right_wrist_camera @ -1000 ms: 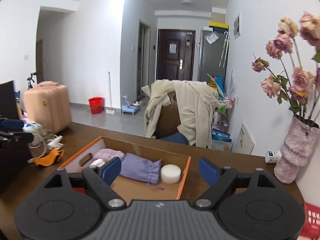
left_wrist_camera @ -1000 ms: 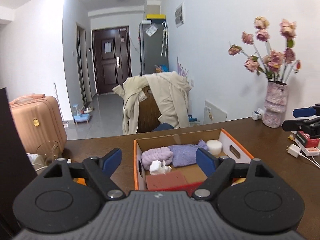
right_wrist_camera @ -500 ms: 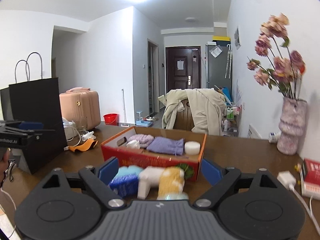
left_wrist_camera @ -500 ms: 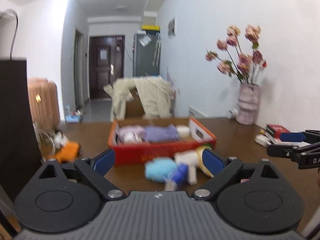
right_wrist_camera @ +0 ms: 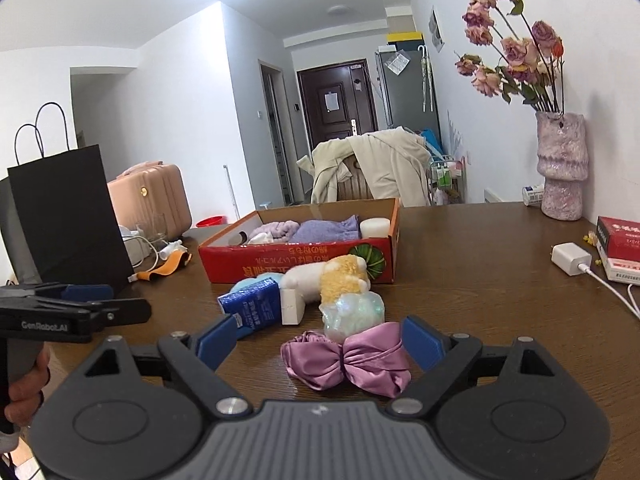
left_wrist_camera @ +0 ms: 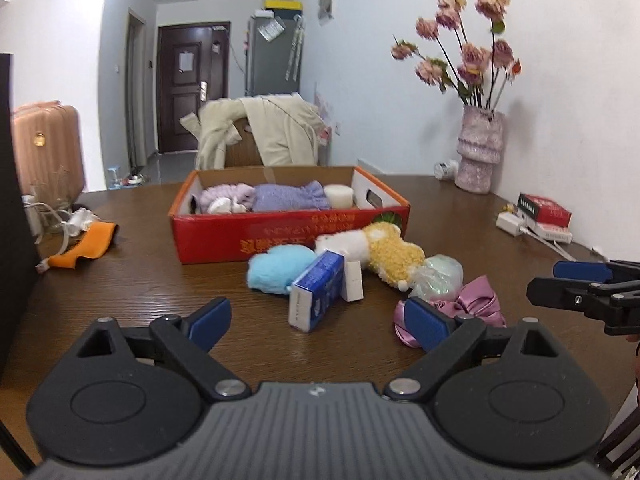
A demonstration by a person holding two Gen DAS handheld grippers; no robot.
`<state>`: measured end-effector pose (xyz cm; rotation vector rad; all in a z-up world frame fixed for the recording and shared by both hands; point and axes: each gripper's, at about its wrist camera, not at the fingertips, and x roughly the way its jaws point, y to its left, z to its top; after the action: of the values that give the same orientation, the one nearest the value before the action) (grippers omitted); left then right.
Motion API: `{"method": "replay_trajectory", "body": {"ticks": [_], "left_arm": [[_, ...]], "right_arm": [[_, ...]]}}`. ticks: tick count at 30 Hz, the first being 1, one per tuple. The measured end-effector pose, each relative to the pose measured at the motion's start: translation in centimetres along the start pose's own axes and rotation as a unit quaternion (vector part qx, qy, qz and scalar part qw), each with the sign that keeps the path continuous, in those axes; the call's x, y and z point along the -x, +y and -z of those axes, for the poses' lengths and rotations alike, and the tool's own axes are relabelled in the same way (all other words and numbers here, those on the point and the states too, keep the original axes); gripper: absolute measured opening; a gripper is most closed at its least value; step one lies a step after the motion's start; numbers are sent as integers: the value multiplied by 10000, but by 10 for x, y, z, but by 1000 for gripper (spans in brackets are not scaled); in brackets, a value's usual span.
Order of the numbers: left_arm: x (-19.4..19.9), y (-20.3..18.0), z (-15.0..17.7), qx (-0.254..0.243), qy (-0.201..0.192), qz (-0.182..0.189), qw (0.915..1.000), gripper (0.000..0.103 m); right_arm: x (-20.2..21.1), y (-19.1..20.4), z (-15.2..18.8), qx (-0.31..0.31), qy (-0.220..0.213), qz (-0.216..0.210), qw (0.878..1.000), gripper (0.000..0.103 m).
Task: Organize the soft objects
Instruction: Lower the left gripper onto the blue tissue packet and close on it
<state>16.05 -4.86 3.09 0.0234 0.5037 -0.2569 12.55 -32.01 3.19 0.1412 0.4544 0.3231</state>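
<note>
Two claws, both empty, both wide open. Left claw (left_wrist_camera: 316,316) hovers over bare table (left_wrist_camera: 140,280) just short of the pile; its jaws have just been opening, nothing between them. Right claw (right_wrist_camera: 320,340) straddles the pink satin scrunchie (right_wrist_camera: 348,360); blue pads stand either side, and whether the right pad brushes the fabric I cannot tell. No squeeze visible, so no grip yet. Judgement: jaws spread this far to clear a wide, floppy item before closing.

Red cardboard box (left_wrist_camera: 280,232) sits mid-table, open top facing up. Already inside along the far wall: lilac fluffy piece (left_wrist_camera: 228,196), purple knit pouch (left_wrist_camera: 288,196), white round sponge (left_wrist_camera: 339,196). Packed in a row, probably to leave the near floor of the box free for the rest.

Loose heap lies against the near wall of the box: blue fluffy toy (left_wrist_camera: 276,268), yellow-and-white plush (left_wrist_camera: 384,252), pale green mesh puff (left_wrist_camera: 438,276), scrunchie nearest. A blue carton (left_wrist_camera: 316,292) and a small white box (left_wrist_camera: 352,280) stand among them; these look rigid, so likely not box candidates.

Judgement: sorting partly done. Scrunchie is the nearest and least obstructed item, which would explain the right claw's position. Left claw points at the blue carton and blue toy.
</note>
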Motion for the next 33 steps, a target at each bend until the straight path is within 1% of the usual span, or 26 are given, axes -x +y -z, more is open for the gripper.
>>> {"method": "replay_trajectory", "body": {"ticks": [1,5,7,8,9,10,11,12,13,14,16,17,19,21,22,23,24,26,27,28,29,30,31,32,33], "left_arm": [[-10,-1,-1,-52,65,-31,10000,93],[-54,-1,-4,-110,253,-109,9996,75],[-78,2,-6,-136,307,-107,9994,71],[-89,3,-5,-171,352,-100,9992,66],[-100,5,-4,-203,414,-110,9989,55],[-109,7,-3,-224,467,-125,9986,49],[-116,8,-2,-245,532,-122,9982,32],[-120,10,-2,-221,599,-71,9979,28],[-119,13,-3,-153,602,5,9981,27],[-115,16,-4,-77,629,140,9979,25],[-104,23,-3,97,561,454,9973,25],[-101,27,-1,203,599,573,9964,25],[-99,36,4,365,758,684,9941,24],[-98,47,7,569,851,831,9913,25],[-99,54,7,671,906,891,9896,26],[-100,62,6,793,946,863,9886,32],[-100,68,5,892,944,761,9886,44],[-102,83,4,1011,916,399,9899,53],[-104,90,5,1078,938,209,9895,53],[-106,97,6,1182,976,110,9881,53],[-106,103,6,1300,990,128,9865,53],[-105,108,7,1381,996,186,9852,48],[-103,110,7,1432,960,228,9848,44],[-101,111,6,1431,929,284,9849,40],[-99,112,6,1443,899,409,9846,38]], "right_arm": [[-5,0,-1,-24,33,-12,10000,89],[-27,1,-2,-28,225,-27,9997,88],[-37,3,-3,-24,317,-57,9995,88],[-42,4,-4,-20,359,-57,9993,88],[-47,5,-4,-6,407,-63,9992,88],[-53,5,-4,5,459,-65,9989,88],[-58,6,-5,10,500,-59,9987,88],[-63,6,-5,21,542,-52,9985,88],[-68,7,-5,33,583,-39,9983,88],[-71,7,-5,36,600,-29,9982,88],[-78,9,-6,17,610,-42,9981,88],[-81,11,-6,16,605,-63,9981,87],[-89,19,-6,98,518,-82,9986,87],[-100,30,-6,299,514,-150,9981,81],[-108,36,-7,389,595,-226,9972,77],[-117,41,-8,459,678,-291,9962,70],[-125,46,-10,506,730,-343,9955,67],[-141,57,-12,577,809,-459,9940,63],[-150,62,-14,609,851,-493,9933,62],[-159,68,-16,646,904,-506,9925,61],[-167,73,-18,679,930,-543,9919,60],[-175,78,-19,692,963,-593,9912,60],[-183,81,-21,695,1015,-649,9903,57],[-192,83,-23,678,1066,-683,9896,52],[-201,85,-25,627,1125,-718,9891,49]]}}
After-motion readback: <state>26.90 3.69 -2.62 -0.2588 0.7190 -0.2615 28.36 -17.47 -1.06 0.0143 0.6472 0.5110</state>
